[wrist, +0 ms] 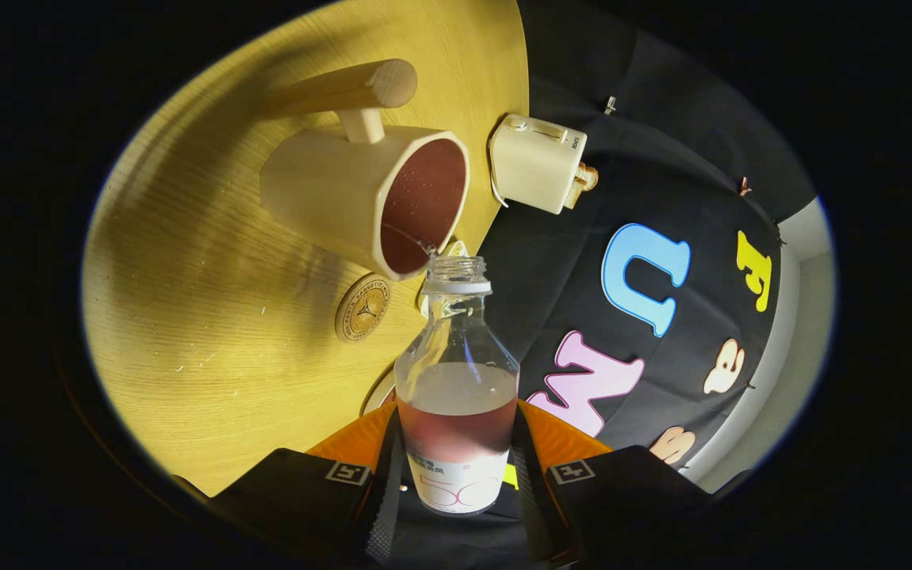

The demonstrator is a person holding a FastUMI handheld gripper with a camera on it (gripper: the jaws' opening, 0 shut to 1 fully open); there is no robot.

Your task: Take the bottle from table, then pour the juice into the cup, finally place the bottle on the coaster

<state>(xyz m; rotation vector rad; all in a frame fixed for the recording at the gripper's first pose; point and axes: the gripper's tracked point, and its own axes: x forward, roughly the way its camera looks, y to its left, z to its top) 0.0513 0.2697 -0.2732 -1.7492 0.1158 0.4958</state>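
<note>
Two fingers of your gripper pinch the bottle, one pressing on each side of its lower body near the label. The bottle has no cap, and its open mouth sits just at the rim of the cup, touching or nearly so; you cannot tell which. Reddish juice fills the lower part of the bottle, and the glass above it looks fogged. The cup is a pale wooden one with a long round handle, and its inside shows dark red liquid with small bubbles. It stands on the light wooden table. The round wooden coaster lies on the table just beside the cup, bare. Beyond the cup, at the table's edge, sits a small cream toaster with toast in it.
</note>
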